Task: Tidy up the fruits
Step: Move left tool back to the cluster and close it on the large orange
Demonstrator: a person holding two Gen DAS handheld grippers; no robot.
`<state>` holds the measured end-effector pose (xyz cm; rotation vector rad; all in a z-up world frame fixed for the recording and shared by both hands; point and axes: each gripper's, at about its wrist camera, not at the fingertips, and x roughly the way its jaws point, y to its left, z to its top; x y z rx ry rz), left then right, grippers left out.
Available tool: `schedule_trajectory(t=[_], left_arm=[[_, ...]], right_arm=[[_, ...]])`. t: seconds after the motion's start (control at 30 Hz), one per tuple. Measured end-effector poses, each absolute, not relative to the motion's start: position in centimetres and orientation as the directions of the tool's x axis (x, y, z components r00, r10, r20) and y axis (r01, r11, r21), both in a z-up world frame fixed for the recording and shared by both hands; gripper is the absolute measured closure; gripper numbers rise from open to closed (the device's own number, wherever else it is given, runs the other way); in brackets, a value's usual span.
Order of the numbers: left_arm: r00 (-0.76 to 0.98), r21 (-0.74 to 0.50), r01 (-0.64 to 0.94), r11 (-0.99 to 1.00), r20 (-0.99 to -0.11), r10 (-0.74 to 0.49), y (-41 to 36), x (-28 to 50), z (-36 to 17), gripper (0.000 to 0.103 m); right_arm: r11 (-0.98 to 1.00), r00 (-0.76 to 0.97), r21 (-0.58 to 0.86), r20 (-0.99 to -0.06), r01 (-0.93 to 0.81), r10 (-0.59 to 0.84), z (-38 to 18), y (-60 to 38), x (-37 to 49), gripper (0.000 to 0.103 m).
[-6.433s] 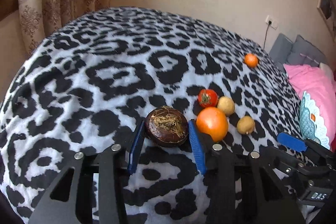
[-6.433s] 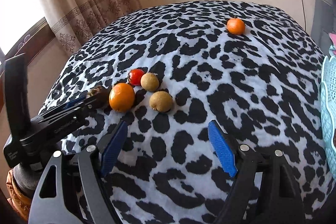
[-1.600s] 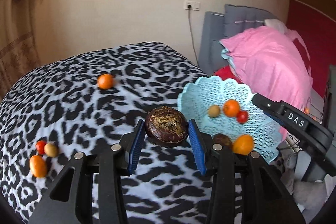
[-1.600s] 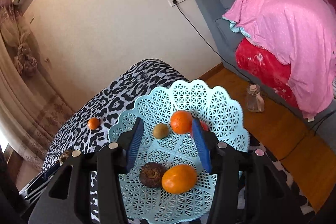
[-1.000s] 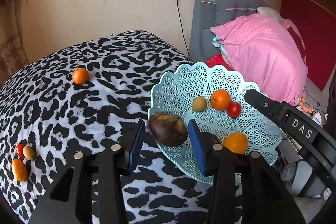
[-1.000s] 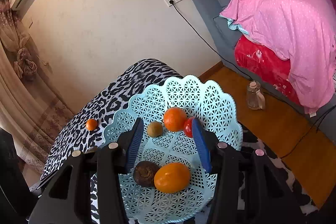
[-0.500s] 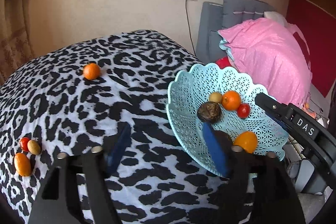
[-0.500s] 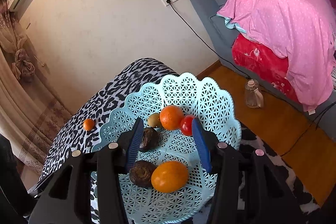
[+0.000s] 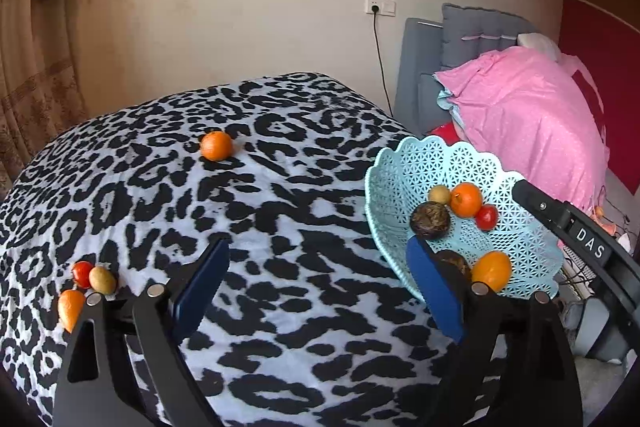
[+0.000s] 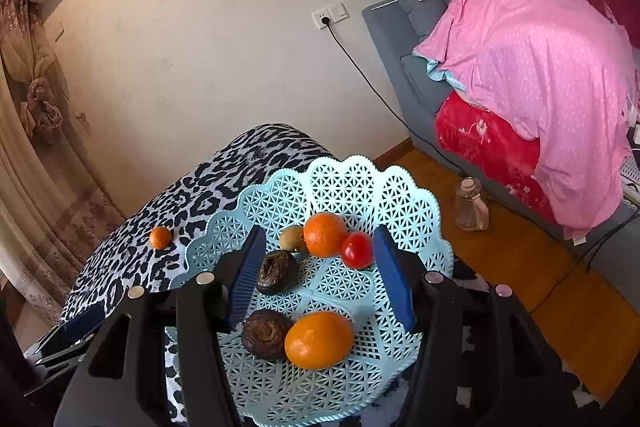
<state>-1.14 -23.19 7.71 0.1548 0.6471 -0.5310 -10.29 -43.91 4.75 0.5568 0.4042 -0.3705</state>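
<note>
While our left gripper [image 9: 316,291] hangs over the leopard-print bed [image 9: 280,211] with jaws spread and empty, our right gripper [image 10: 320,273], jaws likewise apart, grasps nothing above the turquoise basket [image 10: 344,183]. The basket holds two dark brown fruits [image 10: 277,271], two oranges [image 10: 325,234], a tomato [image 10: 357,250] and a small tan fruit [image 10: 292,238]; a mandarin [image 9: 216,145] lies far left on the bed.

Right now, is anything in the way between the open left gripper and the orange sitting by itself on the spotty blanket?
Nothing visible is. The left gripper is open and empty, and only bare leopard-print blanket lies between it and the lone orange. The blue basket sits off to the right, out of that path.
</note>
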Motion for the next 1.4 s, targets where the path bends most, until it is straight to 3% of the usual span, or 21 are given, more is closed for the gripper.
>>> schedule_trajectory(t=[1.07,1.27,1.4], left_arm=[[0.775,-0.063,0.265,0.962,-0.579,-0.251,-7.0,1.4,7.6,0.013],[0.754,-0.07,0.228,0.971,-0.619,-0.221,-4.8,2.3,6.2,0.028],[0.729,-0.095,0.211,0.973,-0.648,-0.222,-3.8,3.0,5.2,0.045]], right_arm=[[0.875,0.845,0.252,-0.465,0.413,-0.264,6.7,-39.9,-9.9,0.045],[0.904,0.864,0.24,-0.454,0.355,-0.219,7.6,-37.7,-9.7,0.045],[0.922,0.872,0.223,-0.451,0.316,-0.189,8.1,-36.1,-9.3,0.045]])
